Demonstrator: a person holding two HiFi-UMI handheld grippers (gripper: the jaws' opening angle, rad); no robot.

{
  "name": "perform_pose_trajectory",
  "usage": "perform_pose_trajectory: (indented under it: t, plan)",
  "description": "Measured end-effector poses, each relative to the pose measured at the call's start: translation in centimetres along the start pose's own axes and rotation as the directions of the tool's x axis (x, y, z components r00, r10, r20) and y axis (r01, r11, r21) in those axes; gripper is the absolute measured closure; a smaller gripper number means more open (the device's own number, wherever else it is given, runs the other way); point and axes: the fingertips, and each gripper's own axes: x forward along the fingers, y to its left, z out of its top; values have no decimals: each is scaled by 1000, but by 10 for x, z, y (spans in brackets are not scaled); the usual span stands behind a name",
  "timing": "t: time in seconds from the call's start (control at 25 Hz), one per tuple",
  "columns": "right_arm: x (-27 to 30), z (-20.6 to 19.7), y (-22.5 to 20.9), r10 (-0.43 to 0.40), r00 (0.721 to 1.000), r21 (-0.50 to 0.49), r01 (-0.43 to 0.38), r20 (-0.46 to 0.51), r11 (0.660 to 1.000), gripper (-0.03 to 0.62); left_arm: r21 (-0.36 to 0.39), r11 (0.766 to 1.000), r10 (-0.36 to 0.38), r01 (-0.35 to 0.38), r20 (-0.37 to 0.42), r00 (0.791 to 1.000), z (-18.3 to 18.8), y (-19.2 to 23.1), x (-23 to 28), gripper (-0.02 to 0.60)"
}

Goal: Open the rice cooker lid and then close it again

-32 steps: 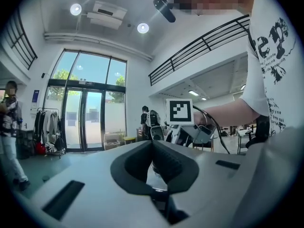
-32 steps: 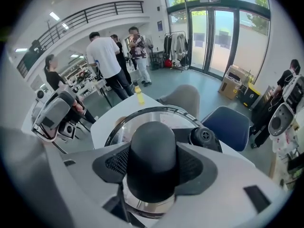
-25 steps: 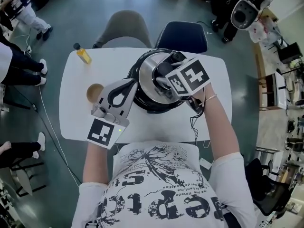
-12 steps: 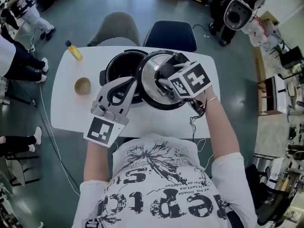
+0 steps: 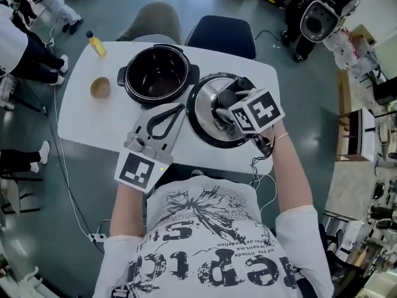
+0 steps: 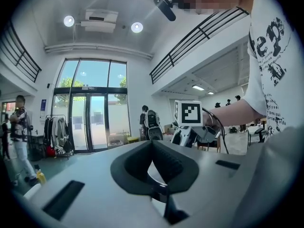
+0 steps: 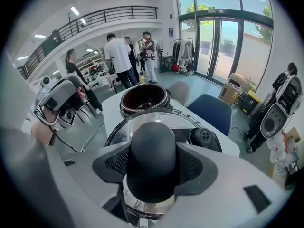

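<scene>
Over the last second the round silver lid with black rim (image 5: 203, 113) has come off the black rice cooker pot (image 5: 126, 78) – it sat squarely on top then, and we now see it to the right of the pot and a little nearer the person. Both grippers have travelled the same way with it. The pot stands open on the white oval table (image 5: 93, 126), its dark inside bare.

We see the right gripper (image 5: 228, 106) tilted steeply down over the lid, its jaws partly closed and pressed on either side of the lid's black domed knob (image 7: 153, 156). We can't tell from any view whether the lid touches the table or hangs just above it. In the right gripper view its far edge overlaps the pot's near rim.

The left gripper (image 5: 180, 109) lies level just beside the lid's left edge, below the pot – its jaws meet at the tips with nothing between them.

At the table's far left corner lies a small yellow bottle with a dark cap (image 5: 96, 44), and near it, left of the pot, stands a round brown cup (image 5: 100, 87).
</scene>
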Motion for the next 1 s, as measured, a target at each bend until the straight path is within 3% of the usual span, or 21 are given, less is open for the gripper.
perform_pose_trajectory:
  t: [0.4, 0.56, 0.84, 1.0]
  plan:
    - [-4, -27, 19, 32, 999, -44, -32, 4, 999, 302, 22, 998, 61, -61, -19, 998, 0, -36, -27, 568]
    - [-10, -22, 26, 39, 999, -56, -39, 7, 998, 302, -20, 995, 94, -94, 28, 995, 13, -35, -38, 568]
    - [0, 15, 41, 18, 999, -74, -15, 32, 997, 301, 52, 996, 74, -76, 34, 997, 10, -7, -53, 568]
    - [12, 50, 51, 24, 998, -59, -21, 50, 998, 301, 23, 997, 72, -74, 57, 996, 11, 25, -60, 568]
